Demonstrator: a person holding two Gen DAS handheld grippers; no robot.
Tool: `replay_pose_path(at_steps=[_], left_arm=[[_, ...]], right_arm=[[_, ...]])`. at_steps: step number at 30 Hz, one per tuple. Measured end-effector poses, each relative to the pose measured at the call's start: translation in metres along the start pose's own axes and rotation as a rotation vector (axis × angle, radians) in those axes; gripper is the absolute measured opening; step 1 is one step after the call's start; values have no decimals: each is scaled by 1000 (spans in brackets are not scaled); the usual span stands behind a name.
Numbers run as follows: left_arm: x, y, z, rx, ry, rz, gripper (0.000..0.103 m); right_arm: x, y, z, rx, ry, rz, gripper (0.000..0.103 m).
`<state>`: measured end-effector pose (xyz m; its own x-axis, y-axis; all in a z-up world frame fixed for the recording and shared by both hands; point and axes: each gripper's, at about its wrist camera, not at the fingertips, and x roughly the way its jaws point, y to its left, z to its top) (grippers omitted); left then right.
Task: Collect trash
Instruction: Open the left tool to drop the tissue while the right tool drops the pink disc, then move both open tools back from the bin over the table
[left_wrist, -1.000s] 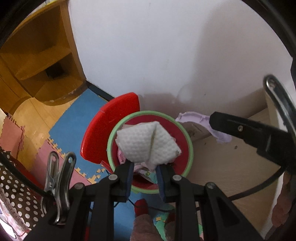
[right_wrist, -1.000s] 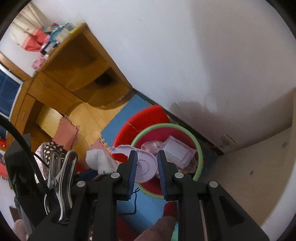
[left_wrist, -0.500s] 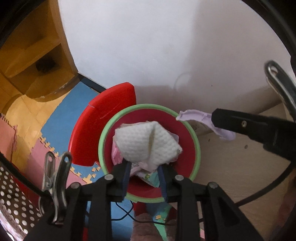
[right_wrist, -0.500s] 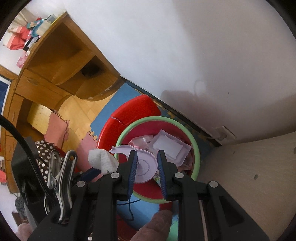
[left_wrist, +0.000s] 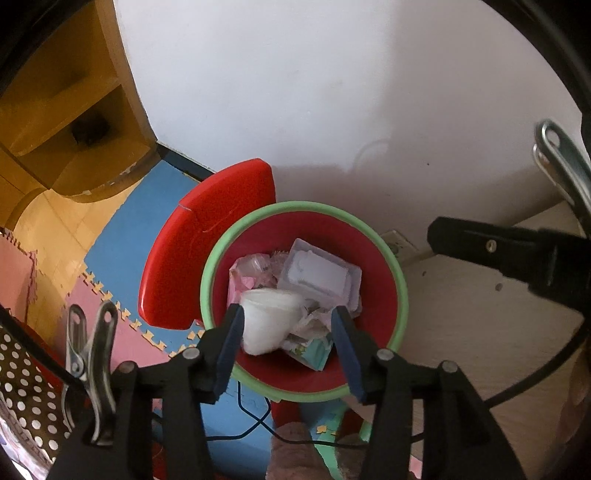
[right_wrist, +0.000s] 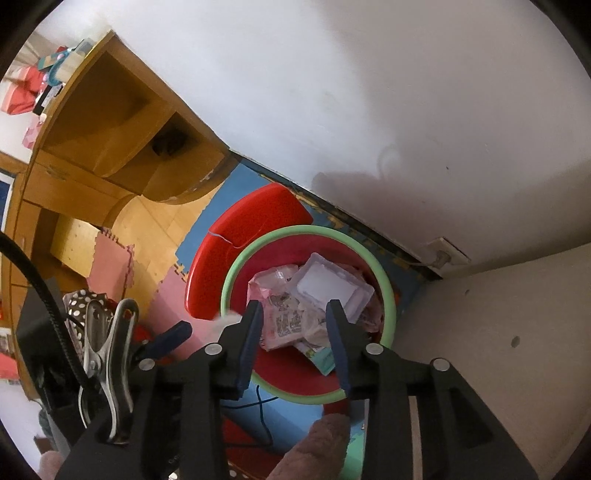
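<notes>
Two grippers, left gripper (left_wrist: 286, 334) and right gripper (right_wrist: 293, 332), opening over one bin (left_wrist: 402, 291).

A lived-in home room is showing here. Interlocking foam play mats (left_wrist: 122, 258) are covering the floor beside a wooden corner shelf unit (right_wrist: 110, 147), and a red waste bin (left_wrist: 380, 291) is standing against the white wall (left_wrist: 332, 92).

No text can be read. A pink wrapper (right_wrist: 282, 321) in the red bin (right_wrist: 354, 373), at the middle of the right wrist view, carries dark print, too small and blurred to make out. A teal packet (left_wrist: 314, 350) low in the bin shows a pattern but no legible letters.
</notes>
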<state>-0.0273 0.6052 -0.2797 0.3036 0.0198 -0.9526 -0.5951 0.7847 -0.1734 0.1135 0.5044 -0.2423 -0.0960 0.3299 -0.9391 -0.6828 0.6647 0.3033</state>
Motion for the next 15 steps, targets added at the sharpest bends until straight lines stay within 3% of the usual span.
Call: replay_pose_path(at_steps=[15], left_arm=[[-10, -5, -5, -1, -5, 6, 52]], right_arm=[[-18, 2, -12, 19, -37, 16, 37]])
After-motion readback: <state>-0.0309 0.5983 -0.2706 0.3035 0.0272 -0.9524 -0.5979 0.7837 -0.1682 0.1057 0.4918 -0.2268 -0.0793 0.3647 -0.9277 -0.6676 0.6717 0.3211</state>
